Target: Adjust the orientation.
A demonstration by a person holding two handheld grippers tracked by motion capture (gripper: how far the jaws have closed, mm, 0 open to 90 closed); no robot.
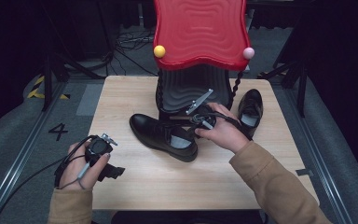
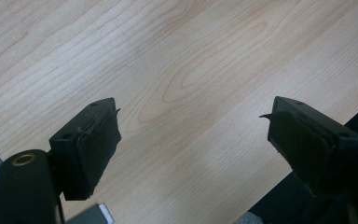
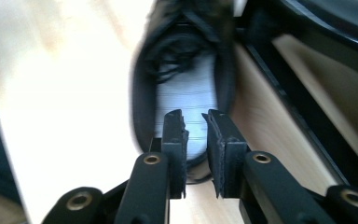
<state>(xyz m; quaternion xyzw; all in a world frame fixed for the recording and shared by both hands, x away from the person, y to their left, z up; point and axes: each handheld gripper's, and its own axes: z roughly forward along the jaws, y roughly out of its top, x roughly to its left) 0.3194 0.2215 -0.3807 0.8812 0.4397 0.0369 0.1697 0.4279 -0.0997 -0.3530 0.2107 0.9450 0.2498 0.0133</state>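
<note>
We are holding the right gripper (image 1: 200,120) just above the heel opening of the near black dress shoe (image 1: 163,135), its jaws slightly parted with nothing between them; the pale insole (image 3: 191,100) is showing behind the gap. This shoe is lying on the wooden table (image 1: 177,182) before the red shoe rack (image 1: 200,32). We are resting the left gripper (image 2: 191,140) wide open, gripping nothing, over bare wood.

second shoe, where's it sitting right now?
In the high view the second shoe sits at the table's far right, beside the red stand and just beyond the right hand.
</note>
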